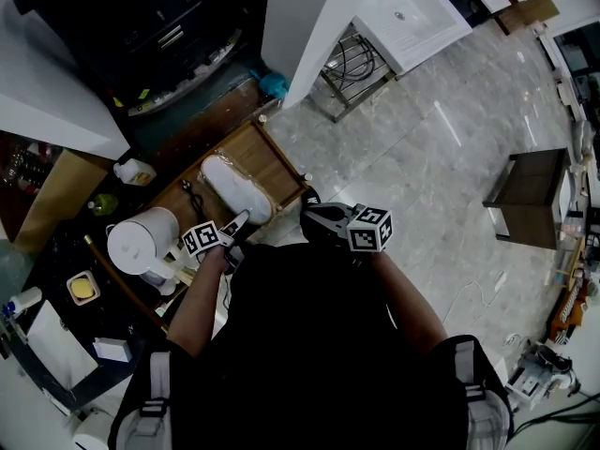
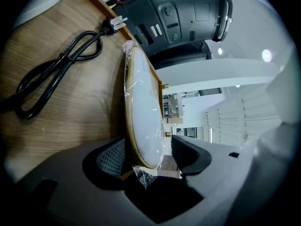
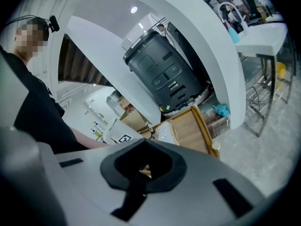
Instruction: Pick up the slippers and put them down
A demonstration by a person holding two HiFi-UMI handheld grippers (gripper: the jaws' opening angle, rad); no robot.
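A pair of white slippers (image 1: pixel 234 187) wrapped in clear plastic lies on a wooden tray (image 1: pixel 274 154). My left gripper (image 1: pixel 238 224) sits at the near end of the pair. In the left gripper view the slippers (image 2: pixel 143 112) stand between the two jaws of the left gripper (image 2: pixel 149 155). The left pad lies close against them, and a thin gap shows at the right pad, so the jaws are open. My right gripper (image 1: pixel 315 221) hovers beside the tray's near right corner, shut and empty. In its own view the right gripper (image 3: pixel 145 171) points toward the slippers (image 3: pixel 164 132).
A black power cord (image 2: pixel 56 74) lies on the tray beside the slippers. A white kettle (image 1: pixel 141 244) stands to the left. A large dark machine (image 3: pixel 162 76) sits behind the tray under a white counter. A dark stool (image 1: pixel 530 195) stands on the marble floor at right.
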